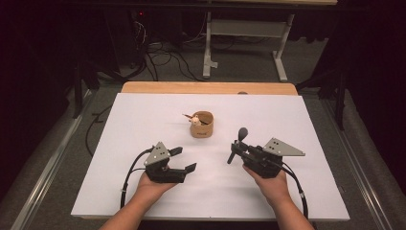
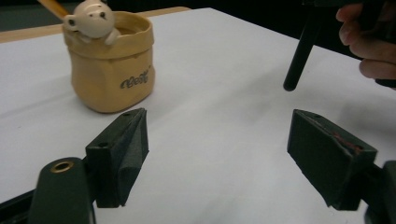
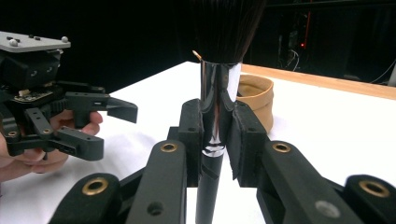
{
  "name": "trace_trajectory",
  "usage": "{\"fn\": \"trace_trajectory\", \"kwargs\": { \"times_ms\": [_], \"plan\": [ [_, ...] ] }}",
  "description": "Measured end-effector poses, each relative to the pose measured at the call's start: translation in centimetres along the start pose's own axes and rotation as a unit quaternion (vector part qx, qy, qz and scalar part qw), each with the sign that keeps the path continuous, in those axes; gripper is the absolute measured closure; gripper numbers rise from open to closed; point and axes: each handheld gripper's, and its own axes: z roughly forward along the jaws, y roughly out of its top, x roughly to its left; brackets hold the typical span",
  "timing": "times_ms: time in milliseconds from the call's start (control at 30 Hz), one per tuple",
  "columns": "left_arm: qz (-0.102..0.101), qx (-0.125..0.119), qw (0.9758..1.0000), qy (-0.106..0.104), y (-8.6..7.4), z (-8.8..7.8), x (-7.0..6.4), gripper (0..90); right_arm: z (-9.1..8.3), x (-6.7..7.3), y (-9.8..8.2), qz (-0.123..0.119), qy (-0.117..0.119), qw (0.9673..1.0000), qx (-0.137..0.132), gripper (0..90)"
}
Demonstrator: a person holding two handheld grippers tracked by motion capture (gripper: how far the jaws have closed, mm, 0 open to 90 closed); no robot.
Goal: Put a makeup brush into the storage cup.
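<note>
my right gripper (image 3: 217, 135), right of centre, is clamped on a black makeup brush (image 3: 219, 79), bristles up. my left gripper (image 1: 184, 160) stands apart, empty. i should carry the brush upright to the tan pot (image 1: 201, 124), mid-frame.

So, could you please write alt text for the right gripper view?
The right gripper holds a makeup brush upright by its shiny ferrule, dark bristles on top. Behind it a tan cup stands on the white table. At the left, the left gripper is open, in a hand.
</note>
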Motion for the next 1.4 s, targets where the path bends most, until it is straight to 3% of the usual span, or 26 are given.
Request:
{"fn": "trace_trajectory", "kwargs": {
  "times_ms": [300,600,1067,1400],
  "plan": [
    [-0.005,-0.006,0.9999,0.016,-0.8,-1.5,1.1,16.2,-0.3,-0.7,0.4,0.001,-0.018,0.9996,-0.02,79.3],
    [0.007,-0.016,0.9995,0.025,-1.2,-1.8,1.2,14.5,0.8,-1.3,0.4,-0.009,-0.038,0.9992,-0.012,79.3],
    [0.008,-0.013,0.9999,0.003,-1.4,-1.9,0.8,9.3,3.1,-1.7,1.3,-0.02,-0.053,0.9984,-0.007,79.3],
    [0.009,-0.011,0.9999,-0.001,-1.4,-1.9,0.7,4.6,4.6,-2.1,1.9,-0.019,-0.062,0.9978,-0.01,79.4]
  ]
}}
